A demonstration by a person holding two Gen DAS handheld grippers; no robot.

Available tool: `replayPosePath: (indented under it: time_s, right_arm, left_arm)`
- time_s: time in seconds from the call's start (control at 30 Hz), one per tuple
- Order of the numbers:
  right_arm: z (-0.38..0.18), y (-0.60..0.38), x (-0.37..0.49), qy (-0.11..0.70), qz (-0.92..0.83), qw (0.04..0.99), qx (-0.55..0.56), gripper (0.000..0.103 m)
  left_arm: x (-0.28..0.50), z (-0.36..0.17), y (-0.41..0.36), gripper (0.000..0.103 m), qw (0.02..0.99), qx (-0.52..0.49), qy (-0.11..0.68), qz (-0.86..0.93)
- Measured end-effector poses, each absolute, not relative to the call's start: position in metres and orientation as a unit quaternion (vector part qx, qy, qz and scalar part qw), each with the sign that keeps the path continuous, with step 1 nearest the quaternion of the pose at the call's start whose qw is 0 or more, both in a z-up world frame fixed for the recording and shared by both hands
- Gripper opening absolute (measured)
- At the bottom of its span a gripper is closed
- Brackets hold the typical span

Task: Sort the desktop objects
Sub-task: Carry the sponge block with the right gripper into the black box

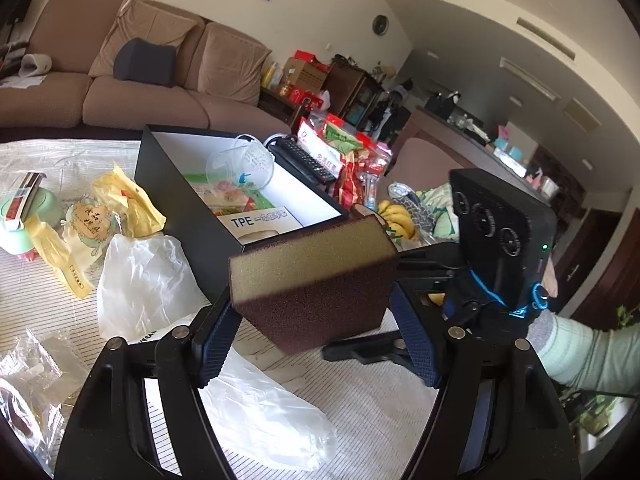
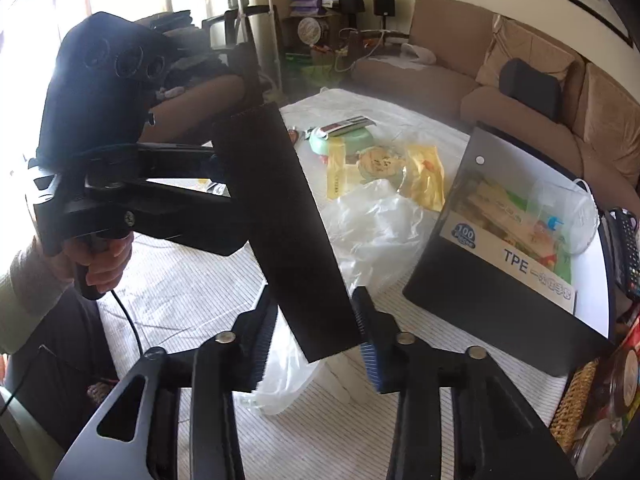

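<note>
The step in hand looked like a handover of the rectangular sanding sponge block, mustard foam with dark maroon abrasive faces (image 1: pixel 316 276), held in the air above the striped cloth-covered bench (image 1: pixel 360 408), near the front corner of the open black box with a white inside (image 1: pixel 180 200).

The left tongs (image 1: pixel 320 340) were pinching the block across its width, their blue ribbed pads (image 1: pixel 216 344) against its sides. The right tongs (image 2: pixel 316 344) stood on either side of the block's other end, and their pads (image 2: pixel 370 356) seemed to sit at its edges; I could not tell whether they pressed yet.

In the right wrist view the block's long axis ran from between the right tongs up and away toward the left tongs (image 2: pixel 224 168), one broad dark face turned to the camera. It was tilted, not level.

By my judgement, the next move called for 1 pair of tongs to let go, then for the block to go over the box.
</note>
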State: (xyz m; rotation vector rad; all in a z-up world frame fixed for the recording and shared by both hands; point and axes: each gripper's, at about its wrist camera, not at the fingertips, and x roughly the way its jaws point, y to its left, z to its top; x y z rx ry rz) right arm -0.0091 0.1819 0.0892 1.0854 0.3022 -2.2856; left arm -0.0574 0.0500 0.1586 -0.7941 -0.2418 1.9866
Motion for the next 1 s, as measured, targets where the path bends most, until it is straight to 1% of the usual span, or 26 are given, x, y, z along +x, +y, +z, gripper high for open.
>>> replayPosePath:
  time_s: [0.03,0.1,0.13,0.2,0.3,0.43,0.53,0.63,0.77,0.87,1.0]
  right_arm:
    - [0.087,0.181,-0.011,0.113,-0.855,0.294,0.411,0.03]
    - [0.084,0.18,-0.012,0.107,-0.855,0.289,0.416,0.029]
    - [0.084,0.183,-0.014,0.096,-0.858,0.281,0.42,0.029]
    - [0.085,0.192,-0.02,0.043,-0.858,0.271,0.434,0.029]
    - [0.09,0.214,-0.033,-0.043,-0.856,0.255,0.447,0.029]
    - [0.108,0.258,-0.069,-0.146,-0.851,0.225,0.451,0.029]
    - [0.129,0.286,-0.114,-0.179,-0.852,0.208,0.446,0.029]
    - [0.137,0.304,-0.174,-0.189,-0.846,0.178,0.466,0.029]
    - [0.118,0.315,-0.256,-0.198,-0.821,0.143,0.516,0.029]
    - [0.085,0.312,-0.303,-0.21,-0.792,0.126,0.559,0.029]
    - [0.04,0.304,-0.345,-0.204,-0.758,0.123,0.607,0.029]
  left_arm:
    - [-0.058,0.158,0.051,0.07,0.475,-0.325,-0.1,0.812]
    - [-0.06,0.157,0.052,0.07,0.474,-0.327,-0.106,0.81]
    - [-0.061,0.157,0.053,0.072,0.468,-0.327,-0.105,0.814]
    - [-0.063,0.157,0.056,0.073,0.465,-0.323,-0.103,0.818]
    - [-0.068,0.157,0.061,0.095,0.434,-0.317,-0.101,0.837]
    - [-0.07,0.161,0.047,0.095,0.393,-0.29,-0.116,0.865]
    - [-0.071,0.16,0.041,0.096,0.38,-0.284,-0.107,0.874]
    - [-0.07,0.159,0.041,0.096,0.372,-0.283,-0.091,0.879]
    - [-0.07,0.156,0.049,0.096,0.372,-0.29,-0.062,0.88]
    - [-0.069,0.152,0.055,0.096,0.372,-0.296,-0.037,0.879]
    - [-0.073,0.148,0.058,0.095,0.374,-0.302,-0.035,0.876]
